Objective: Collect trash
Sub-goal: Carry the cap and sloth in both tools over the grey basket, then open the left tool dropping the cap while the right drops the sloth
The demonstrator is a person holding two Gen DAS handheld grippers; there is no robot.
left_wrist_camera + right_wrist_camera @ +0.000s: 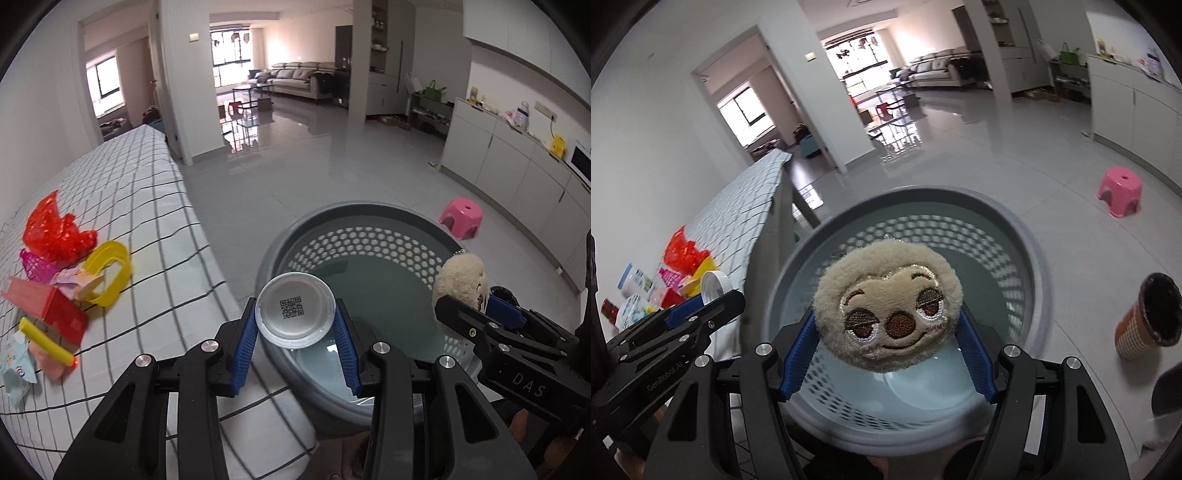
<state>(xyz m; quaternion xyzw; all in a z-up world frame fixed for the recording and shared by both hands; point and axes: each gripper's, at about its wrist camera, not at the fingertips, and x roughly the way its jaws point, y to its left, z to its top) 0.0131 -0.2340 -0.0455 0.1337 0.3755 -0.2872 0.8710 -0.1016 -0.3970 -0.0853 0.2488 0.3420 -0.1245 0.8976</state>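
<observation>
I have the left gripper (295,332) clamped on a white bottle cap (295,310), its QR-coded inside facing me, above the near rim of the grey perforated basket (354,214). My right gripper (886,332) squeezes a plush sloth face (888,308) over the same basket, which looks empty inside. Other trash (59,273) lies on the checked tablecloth (155,206) beside it.

The basket (369,236) is parked on the floor just right of the bed (129,206); a cap (295,310) and a plush toy (886,314) are held over it, a stool (461,216) beyond.
</observation>
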